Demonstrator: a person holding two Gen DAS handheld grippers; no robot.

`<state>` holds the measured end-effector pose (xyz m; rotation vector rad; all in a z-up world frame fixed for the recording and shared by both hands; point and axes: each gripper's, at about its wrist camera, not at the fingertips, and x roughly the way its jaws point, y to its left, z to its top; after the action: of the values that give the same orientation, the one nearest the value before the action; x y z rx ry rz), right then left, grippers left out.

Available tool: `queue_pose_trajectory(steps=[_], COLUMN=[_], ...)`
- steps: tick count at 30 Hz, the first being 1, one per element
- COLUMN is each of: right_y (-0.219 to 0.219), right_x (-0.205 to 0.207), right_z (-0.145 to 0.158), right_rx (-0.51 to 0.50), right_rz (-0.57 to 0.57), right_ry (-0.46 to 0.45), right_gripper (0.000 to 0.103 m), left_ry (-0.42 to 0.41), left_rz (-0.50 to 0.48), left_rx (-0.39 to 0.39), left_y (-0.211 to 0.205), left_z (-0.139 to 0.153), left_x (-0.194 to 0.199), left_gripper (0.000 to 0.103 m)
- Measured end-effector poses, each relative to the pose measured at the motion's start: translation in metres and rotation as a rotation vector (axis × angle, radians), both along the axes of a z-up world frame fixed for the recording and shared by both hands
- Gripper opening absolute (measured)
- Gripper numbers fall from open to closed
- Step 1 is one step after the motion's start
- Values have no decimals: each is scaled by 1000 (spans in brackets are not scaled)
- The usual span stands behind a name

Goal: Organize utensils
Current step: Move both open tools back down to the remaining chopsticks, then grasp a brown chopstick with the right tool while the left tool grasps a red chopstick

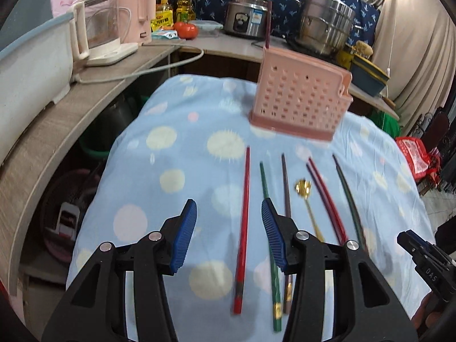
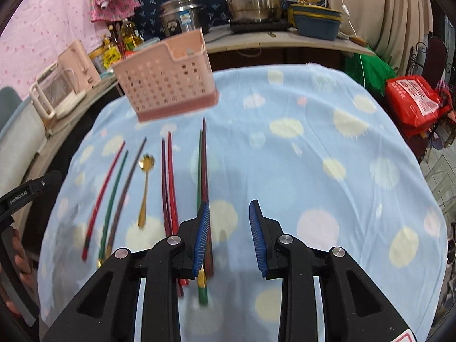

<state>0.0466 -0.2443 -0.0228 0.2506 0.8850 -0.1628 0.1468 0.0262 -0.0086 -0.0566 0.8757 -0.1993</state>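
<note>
the left gripper (image 1: pixel 229 222) is hovering with its jaws released and holding nothing, the blue pads (image 1: pixel 188 228) standing apart above the blue spotted cloth (image 1: pixel 171 154) covering the tabletop, with the red chopstick (image 1: pixel 243 228) lying on the cloth in the gap between them. the right gripper (image 2: pixel 229 228) is likewise hanging with its jaws released and empty, its left pad sitting over the near ends of a green and dark red pair of chopsticks (image 2: pixel 201 171). moving outward, the utensils are lying in a rough row on the cloth, all pointing toward the holder: a green chopstick (image 1: pixel 266 188) and a brownish one (image 1: pixel 285 188) just beside the red one, then a gold spoon (image 1: pixel 305 192), then a dark purple and red pair (image 1: pixel 325 196), then the green and dark pair. beyond them the pink perforated holder (image 1: pixel 299 99) is standing upright on the far part of the cloth, with one dark stick (image 1: pixel 268 28) seemingly rising from its back corner, though whether it is truly inside is hard to tell. judging by this, the task is barely starting: nearly every utensil is waiting on the cloth, and almost all the carrying into the holder is left to do. pots and a kettle are sitting on the counter behind.
</note>
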Motion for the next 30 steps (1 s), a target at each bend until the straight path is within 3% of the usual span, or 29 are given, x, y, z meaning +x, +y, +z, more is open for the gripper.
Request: queue_pose_trajectory(steps=[6, 13, 23, 30], right_y=[7, 16, 28, 22], right_x=[-23, -25, -5, 5], right_z=[-27, -33, -35, -45], right_rx=[22, 23, 6, 23], right_rz=[4, 20, 49, 41], right_ry=[53, 54, 42, 60], right_gripper=[28, 28, 27, 20], left_ry=[54, 94, 113, 120], left_rz=[-3, -3, -10, -30], left_rx=[24, 31, 27, 27], left_y=[3, 9, 11, 4], left_z=[-27, -48, -58, -61], left_x=[-28, -52, -63, -63], left_gripper=[45, 45, 45, 45])
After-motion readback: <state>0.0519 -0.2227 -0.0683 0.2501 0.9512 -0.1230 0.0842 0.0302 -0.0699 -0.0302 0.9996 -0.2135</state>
